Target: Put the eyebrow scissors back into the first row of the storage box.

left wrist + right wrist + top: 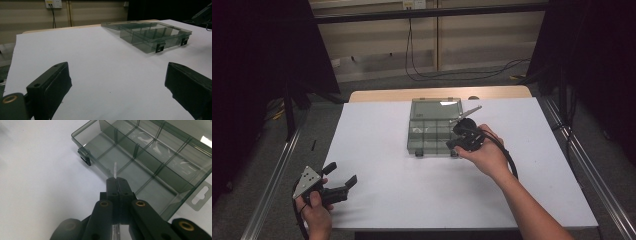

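Open box (434,126) lay on sheet (377,165). Right gripper (116,179) — jaws clamped on thin clear strip (115,170) — over box. Left gripper (343,175) — jaws apart, nothing held.

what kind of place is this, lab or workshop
Probably a lab recording setup: a white-covered table framed by black curtains and metal rails, with loose cables on the floor behind it.

A white-covered table (402,195) carries an open, smoky clear compartment box (432,131) near its far middle.
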